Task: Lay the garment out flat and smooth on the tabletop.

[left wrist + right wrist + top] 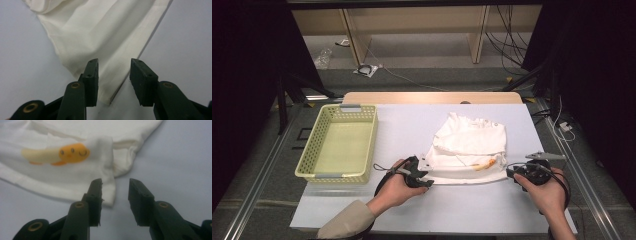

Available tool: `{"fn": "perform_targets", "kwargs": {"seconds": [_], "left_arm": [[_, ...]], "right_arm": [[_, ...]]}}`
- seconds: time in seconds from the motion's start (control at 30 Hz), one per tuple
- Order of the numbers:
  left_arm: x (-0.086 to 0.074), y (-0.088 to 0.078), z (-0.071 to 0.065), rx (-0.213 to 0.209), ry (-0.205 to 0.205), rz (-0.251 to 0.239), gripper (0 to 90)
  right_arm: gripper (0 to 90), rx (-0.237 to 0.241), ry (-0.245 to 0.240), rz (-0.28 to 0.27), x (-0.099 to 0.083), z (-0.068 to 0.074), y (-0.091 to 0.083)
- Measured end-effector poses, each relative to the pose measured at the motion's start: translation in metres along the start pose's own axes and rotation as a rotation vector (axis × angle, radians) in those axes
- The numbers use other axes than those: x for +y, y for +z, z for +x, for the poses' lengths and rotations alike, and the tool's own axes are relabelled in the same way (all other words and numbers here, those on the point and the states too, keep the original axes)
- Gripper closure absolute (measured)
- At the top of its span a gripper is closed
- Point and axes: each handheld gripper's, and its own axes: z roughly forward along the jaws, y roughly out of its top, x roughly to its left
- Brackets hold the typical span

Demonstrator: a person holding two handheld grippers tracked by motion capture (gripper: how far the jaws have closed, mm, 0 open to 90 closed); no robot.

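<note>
A white garment (469,142) lies partly folded on the white table cover, with a yellow and orange cartoon print (484,165) near its front hem. My left gripper (428,179) rests at the garment's near left corner. In the left gripper view, that corner of the garment (100,32) lies loose between the parted jaws of my left gripper (113,72). My right gripper (512,172) sits at the garment's near right edge. In the right gripper view, the jaws of my right gripper (115,192) stand apart, a folded edge of the garment (75,177) beside one jaw and the print (60,153) beyond.
A pale yellow mesh basket (339,147) stands at the left of the table, with nothing in it. The table cover (412,125) is bare between basket and garment. Cables and shelving lie on the floor beyond the far edge.
</note>
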Motion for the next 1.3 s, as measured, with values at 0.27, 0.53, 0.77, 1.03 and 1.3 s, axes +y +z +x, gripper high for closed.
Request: {"fn": "perform_targets", "kwargs": {"seconds": [0.27,0.53,0.77,1.03,1.3], "left_arm": [[-0.009,0.001,0.006,0.016,-0.033,0.024,56.0],[-0.008,0.007,0.01,-0.002,-0.066,0.045,55.7],[-0.004,0.007,0.009,0.009,-0.086,0.071,75.1],[-0.006,0.005,0.008,-0.001,-0.101,0.058,85.8],[-0.006,-0.015,-0.001,-0.041,-0.086,0.022,86.2]], "right_arm": [[63.9,0.033,-0.007,0.061,-0.011,0.002,0.005],[66.7,0.04,-0.006,0.07,0.001,0.004,0.022],[85.9,0.012,0.016,0.112,-0.001,0.008,0.019],[89.5,0.003,-0.011,0.108,-0.005,0.01,0.013],[89.7,0.042,-0.012,0.139,-0.008,0.019,-0.01]]}}
